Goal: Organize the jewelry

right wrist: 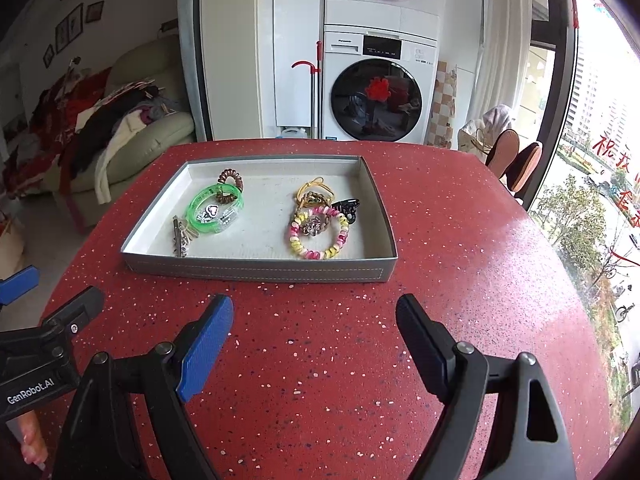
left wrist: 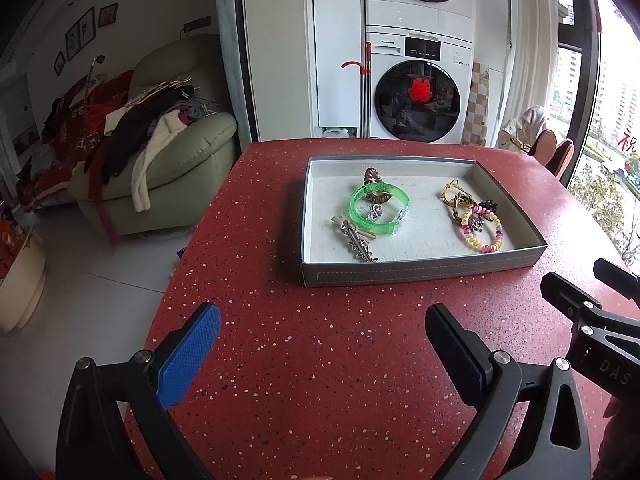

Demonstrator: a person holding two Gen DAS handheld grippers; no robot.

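Both grippers, left (left wrist: 322,346) and right (right wrist: 314,338), hover with fingers spread wide and empty over the red worktop (right wrist: 320,380). Ahead of them the tray (right wrist: 260,270) holds the jewelry (right wrist: 318,232), so sorting looks nearly done or not begun; next comes a reach forward.

- The table (left wrist: 320,360) is red, speckled with small white and dark flecks.
- The tray (right wrist: 260,270) has grey outer walls with a pale stitched line and a white lining.
- The bangle (left wrist: 379,208) is translucent bright green.
- The coil hair tie (right wrist: 318,232), at 3 o'clock from the bangle, alternates pink, yellow and white.
- The spiral tie (right wrist: 231,180), at 12 o'clock of the bangle, is brown.
- The hair clip (left wrist: 354,240), at 7 o'clock of the bangle, is silver.
- The cord (right wrist: 314,190) is golden yellow.
- The claw clip (right wrist: 348,206) is black.
- The left gripper (left wrist: 322,334) and right gripper (right wrist: 314,322) are black; each shows one blue, fine-textured pad.
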